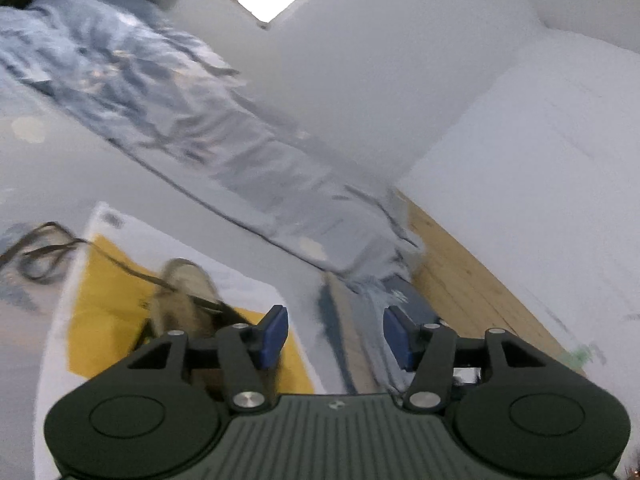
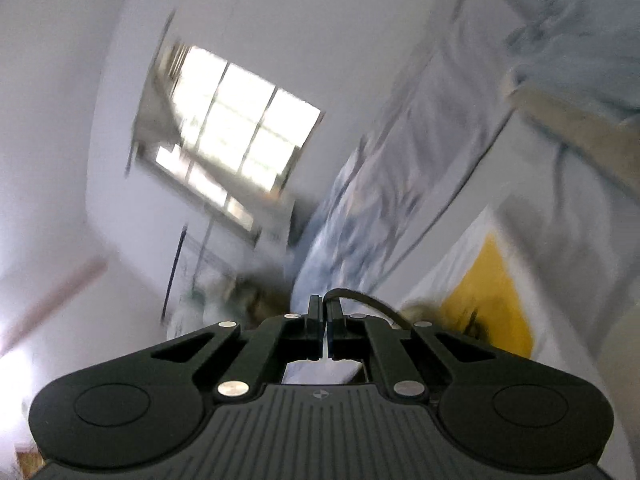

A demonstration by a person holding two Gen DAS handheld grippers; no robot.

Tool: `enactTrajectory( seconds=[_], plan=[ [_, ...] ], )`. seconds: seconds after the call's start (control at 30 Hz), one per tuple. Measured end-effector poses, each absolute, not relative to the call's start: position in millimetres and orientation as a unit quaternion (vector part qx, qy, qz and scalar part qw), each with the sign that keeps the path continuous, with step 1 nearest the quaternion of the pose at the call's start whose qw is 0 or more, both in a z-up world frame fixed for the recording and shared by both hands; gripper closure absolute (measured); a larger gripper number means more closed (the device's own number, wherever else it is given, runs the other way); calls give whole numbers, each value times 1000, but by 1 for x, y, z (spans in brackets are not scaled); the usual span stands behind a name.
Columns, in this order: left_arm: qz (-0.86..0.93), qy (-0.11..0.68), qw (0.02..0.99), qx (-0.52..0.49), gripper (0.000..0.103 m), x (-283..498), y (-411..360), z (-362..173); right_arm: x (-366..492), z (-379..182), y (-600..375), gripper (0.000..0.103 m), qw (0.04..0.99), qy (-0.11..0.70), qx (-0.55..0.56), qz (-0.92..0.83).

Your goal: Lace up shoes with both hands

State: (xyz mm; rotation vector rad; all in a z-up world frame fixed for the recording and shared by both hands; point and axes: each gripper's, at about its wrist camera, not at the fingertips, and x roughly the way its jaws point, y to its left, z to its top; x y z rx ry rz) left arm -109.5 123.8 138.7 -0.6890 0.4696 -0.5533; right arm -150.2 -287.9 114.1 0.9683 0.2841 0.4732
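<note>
Blur: both views smeared, shoe half hidden behind left gripper | left gripper: blue pads apart, nothing between | right gripper: closed on dark lace (end out of sight) | shoe: on yellow-and-white sheet, lace trailing far left | surroundings: white surface, wooden floor right, window far.

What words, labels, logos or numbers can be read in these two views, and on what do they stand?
None can be read.
Small round emblem on the left gripper body: a mark only, no letters made out.
Same emblem on the right gripper body: no letters made out.
Small dark mark at the corner of the white-and-yellow sheet under the shoe: too blurred to read.
</note>
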Motion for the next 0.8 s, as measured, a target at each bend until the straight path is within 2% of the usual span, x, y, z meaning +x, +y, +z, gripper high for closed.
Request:
enactTrajectory(
  seconds=[0.13, 0.3, 0.47, 0.57, 0.8],
  plan=[
    [-226, 235, 877, -353, 52, -103, 138, 132, -142, 130, -315, 101, 858, 89, 478, 164],
    [-197, 229, 884, -356, 52, -97, 152, 124, -115, 176, -333, 101, 885, 21, 447, 129],
    [-173, 254, 890, -338, 52, -81, 153, 113, -84, 212, -310, 101, 894, -19, 427, 134],
    [-171, 275, 899, -296, 52, -66, 144, 110, -65, 204, -268, 101, 894, 19, 419, 161],
    [-169, 326, 912, -185, 53, -31, 119, 96, -31, 139, -164, 101, 899, 168, 354, 194]
  ],
)
